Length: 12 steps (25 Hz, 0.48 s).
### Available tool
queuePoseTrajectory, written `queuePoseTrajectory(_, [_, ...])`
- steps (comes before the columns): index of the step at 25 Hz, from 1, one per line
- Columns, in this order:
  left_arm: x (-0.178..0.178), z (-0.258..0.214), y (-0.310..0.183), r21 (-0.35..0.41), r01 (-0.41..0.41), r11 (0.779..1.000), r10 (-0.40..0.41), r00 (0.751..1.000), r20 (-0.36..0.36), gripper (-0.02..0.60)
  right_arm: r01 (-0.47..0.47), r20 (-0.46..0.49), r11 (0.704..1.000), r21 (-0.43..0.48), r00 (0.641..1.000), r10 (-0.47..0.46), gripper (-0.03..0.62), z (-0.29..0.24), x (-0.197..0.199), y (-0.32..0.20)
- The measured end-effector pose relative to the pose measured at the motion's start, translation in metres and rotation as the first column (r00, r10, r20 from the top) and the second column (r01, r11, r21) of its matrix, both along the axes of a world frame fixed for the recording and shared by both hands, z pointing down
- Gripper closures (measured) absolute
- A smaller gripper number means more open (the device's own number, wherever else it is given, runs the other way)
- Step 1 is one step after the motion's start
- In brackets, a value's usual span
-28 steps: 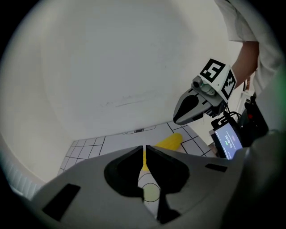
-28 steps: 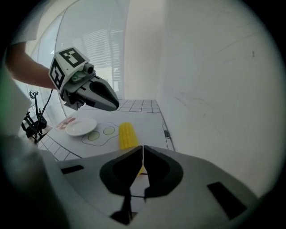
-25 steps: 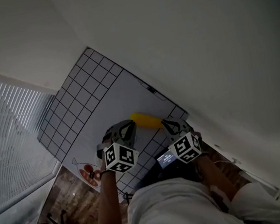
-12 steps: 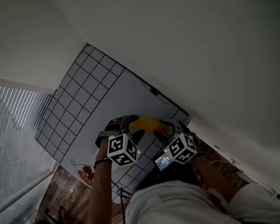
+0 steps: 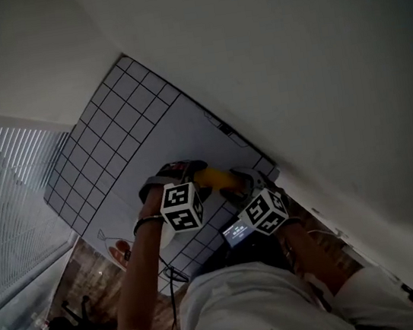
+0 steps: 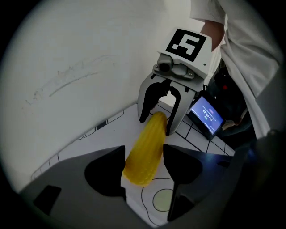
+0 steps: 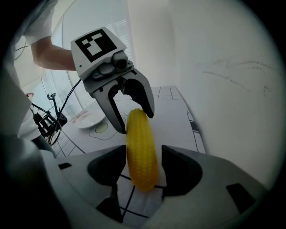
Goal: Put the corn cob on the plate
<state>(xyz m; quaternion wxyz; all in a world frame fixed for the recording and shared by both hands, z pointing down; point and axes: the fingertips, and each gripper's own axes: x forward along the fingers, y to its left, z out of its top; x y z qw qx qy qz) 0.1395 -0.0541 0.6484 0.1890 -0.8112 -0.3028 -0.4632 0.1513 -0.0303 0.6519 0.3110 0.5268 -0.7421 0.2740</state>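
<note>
Two opening pairs of fingers (image 6: 185, 167) (image 7: 181, 172), corn cob (image 6: 144, 150) between

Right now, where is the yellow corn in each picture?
Head view: corn cob mid-picture, on the gridded mat near its right corner.
Left gripper view: corn cob low centre, slanting up-right.
Right gripper view: corn cob low centre, nearly upright.
Shared landmark: the gridded mat beneath it.

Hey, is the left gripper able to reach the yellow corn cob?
Probably yes: one end of the yellow corn cob sits between the left gripper's opening jaws. The right gripper, jaws also opening, straddles the other end and leaves this one free.
</note>
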Motion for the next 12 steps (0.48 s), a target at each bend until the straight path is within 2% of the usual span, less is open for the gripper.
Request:
queuePoseTrajectory(10, [0.003,0.01,0.009,-0.071,-0.047,0.996,0.05,0.998,0.042,0.28,0.093,-0.07,0.994,-0.051,0.993,-0.097,0.344,0.02,-0.007,-0.004])
queuePoseTrajectory(12, [0.003,0.015,0.011,-0.055,-0.078,0.995,0.081,0.995,0.058,0.275,0.094,-0.081,0.994,-0.057,0.992,-0.099,0.347,0.021,-0.007,-0.004])
